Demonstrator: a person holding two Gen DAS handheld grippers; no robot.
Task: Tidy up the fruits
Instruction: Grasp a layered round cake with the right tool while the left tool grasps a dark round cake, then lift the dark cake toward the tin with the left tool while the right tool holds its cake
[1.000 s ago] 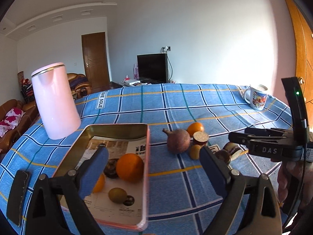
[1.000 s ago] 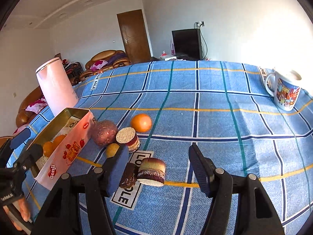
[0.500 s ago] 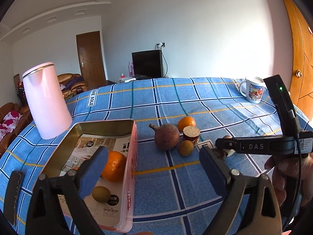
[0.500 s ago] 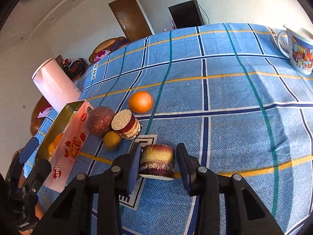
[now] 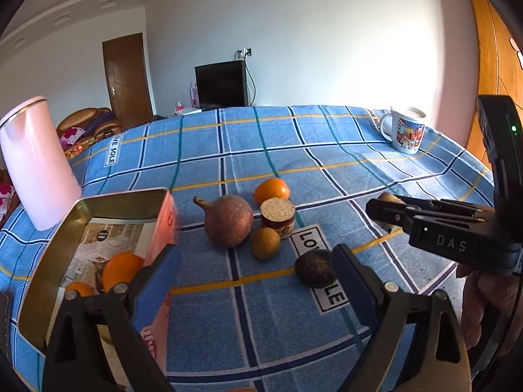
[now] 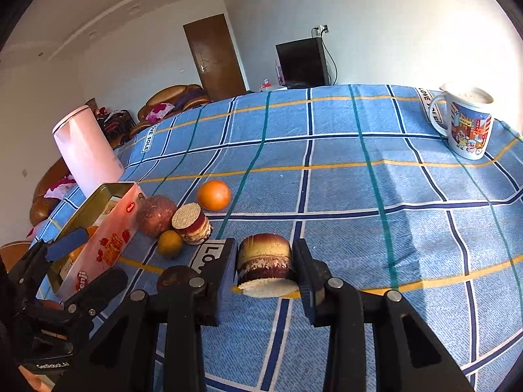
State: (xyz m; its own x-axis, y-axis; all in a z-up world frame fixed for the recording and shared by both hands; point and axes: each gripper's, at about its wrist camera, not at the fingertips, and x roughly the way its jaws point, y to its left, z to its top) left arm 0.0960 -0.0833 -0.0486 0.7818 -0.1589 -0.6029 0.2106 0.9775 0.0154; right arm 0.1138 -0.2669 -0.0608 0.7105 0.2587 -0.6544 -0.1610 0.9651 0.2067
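My right hand-held gripper (image 6: pixel 264 269) is clamped on the brown cut fruit half (image 6: pixel 264 261); left hand-held gripper (image 5: pixel 255 281) gapes apart. The slick rind could slip.

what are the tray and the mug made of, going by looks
Tray: likely thin sheet metal, its brassy inner walls shining with reflections, its outside printed red. Mug: probably glazed ceramic, a glossy white body with a cartoon print and a thick looped handle.

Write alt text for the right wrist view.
The right gripper is shut on a cut fruit half, held above a blue plaid tablecloth. To its left lie an orange, more fruit and an open tin holding oranges; a cartoon mug stands far right.
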